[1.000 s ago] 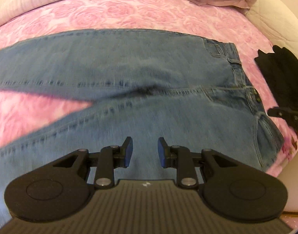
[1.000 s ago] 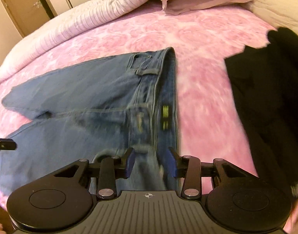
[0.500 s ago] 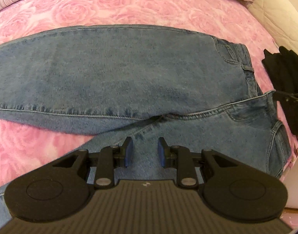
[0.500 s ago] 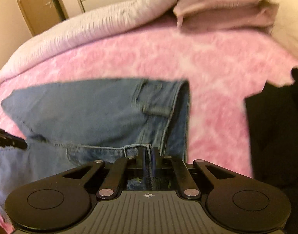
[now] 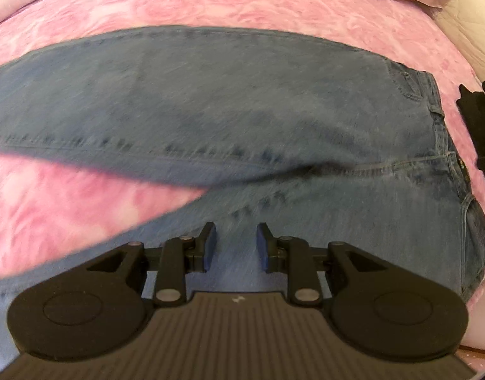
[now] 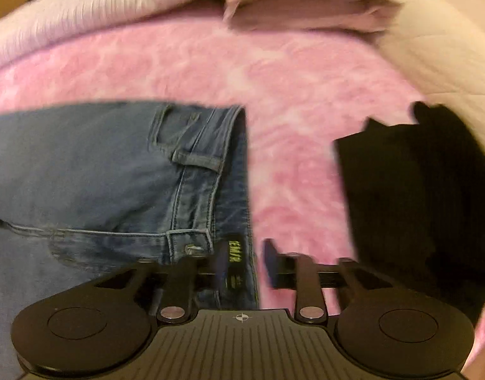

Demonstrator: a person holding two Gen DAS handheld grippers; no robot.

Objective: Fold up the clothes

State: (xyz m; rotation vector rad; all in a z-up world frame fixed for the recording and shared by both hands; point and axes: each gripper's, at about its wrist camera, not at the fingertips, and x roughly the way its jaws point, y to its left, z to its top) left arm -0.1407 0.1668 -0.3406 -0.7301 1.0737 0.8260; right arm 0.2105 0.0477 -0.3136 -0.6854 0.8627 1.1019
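Note:
Blue jeans (image 5: 242, 110) lie flat on the pink rose bedspread (image 5: 210, 0), legs running left and waistband to the right. In the left wrist view my left gripper (image 5: 236, 243) hovers over the near leg just below the crotch seam, open, with only denim beneath it. In the right wrist view the jeans (image 6: 84, 174) end at the waistband (image 6: 223, 164). My right gripper (image 6: 242, 262) is over the waistband by the button and the yellow-lettered label (image 6: 233, 250). Its jaws are opening, the waistband edge lies under the gap, and the pads do not press on it.
A black garment (image 6: 417, 190) lies on the bedspread to the right of the waistband, also showing at the right edge as the black garment (image 5: 477, 120). Folded pale pillows (image 6: 306, 3) and a rolled blanket (image 6: 100, 3) sit at the far side.
My right gripper, shut at the waistband half a second ago, now stands apart again. The lifted waist front has dropped back flat. My left gripper has shifted over the near leg.

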